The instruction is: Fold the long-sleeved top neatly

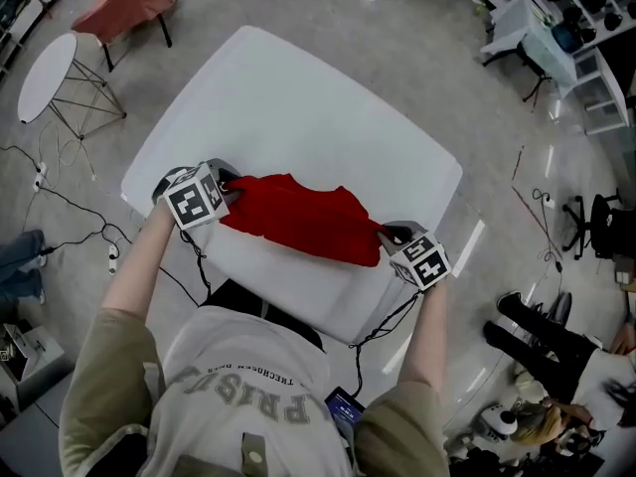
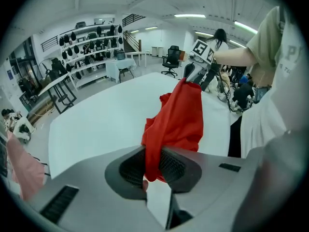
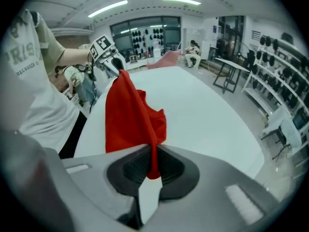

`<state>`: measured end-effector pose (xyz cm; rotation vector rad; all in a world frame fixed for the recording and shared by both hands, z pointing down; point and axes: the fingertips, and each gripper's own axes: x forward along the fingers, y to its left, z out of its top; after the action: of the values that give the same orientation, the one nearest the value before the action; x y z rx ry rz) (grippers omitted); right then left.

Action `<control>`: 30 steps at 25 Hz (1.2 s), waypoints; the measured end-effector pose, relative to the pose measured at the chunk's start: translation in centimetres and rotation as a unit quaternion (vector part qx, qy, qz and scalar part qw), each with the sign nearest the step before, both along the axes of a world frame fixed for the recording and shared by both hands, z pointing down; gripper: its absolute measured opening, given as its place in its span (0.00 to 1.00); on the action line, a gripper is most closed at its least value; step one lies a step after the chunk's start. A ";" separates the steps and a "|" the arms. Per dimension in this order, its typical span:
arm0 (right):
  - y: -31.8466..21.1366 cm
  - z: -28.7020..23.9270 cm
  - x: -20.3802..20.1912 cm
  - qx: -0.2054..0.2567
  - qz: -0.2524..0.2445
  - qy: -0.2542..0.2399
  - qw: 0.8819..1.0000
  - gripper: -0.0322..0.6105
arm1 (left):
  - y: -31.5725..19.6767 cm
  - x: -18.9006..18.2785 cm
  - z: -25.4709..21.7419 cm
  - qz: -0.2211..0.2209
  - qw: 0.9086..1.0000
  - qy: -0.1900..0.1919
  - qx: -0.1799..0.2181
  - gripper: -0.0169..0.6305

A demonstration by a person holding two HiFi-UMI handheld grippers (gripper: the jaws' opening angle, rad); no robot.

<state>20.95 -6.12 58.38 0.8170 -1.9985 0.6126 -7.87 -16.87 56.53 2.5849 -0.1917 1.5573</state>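
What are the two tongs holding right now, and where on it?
The red top: left tongs clamp one end, right tongs the opposite end.

White table [image 1: 298,97] under a red top [image 1: 303,219]

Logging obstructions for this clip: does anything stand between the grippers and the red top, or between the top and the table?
Nothing visible does. The left gripper and right gripper are each shut on an end of the top, which spans between them over the table; no other thing shows on it.
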 end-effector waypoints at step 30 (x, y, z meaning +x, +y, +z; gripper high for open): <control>3.6 -5.2 -0.2 0.136 0.149 -0.049 0.978 0.45 | 1.9 -2.5 2.6 -0.250 0.966 0.045 0.040 0.44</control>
<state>20.78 -2.54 53.21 1.2915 -2.0945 0.5612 -10.33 -14.99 59.17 2.3916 -0.8385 1.2643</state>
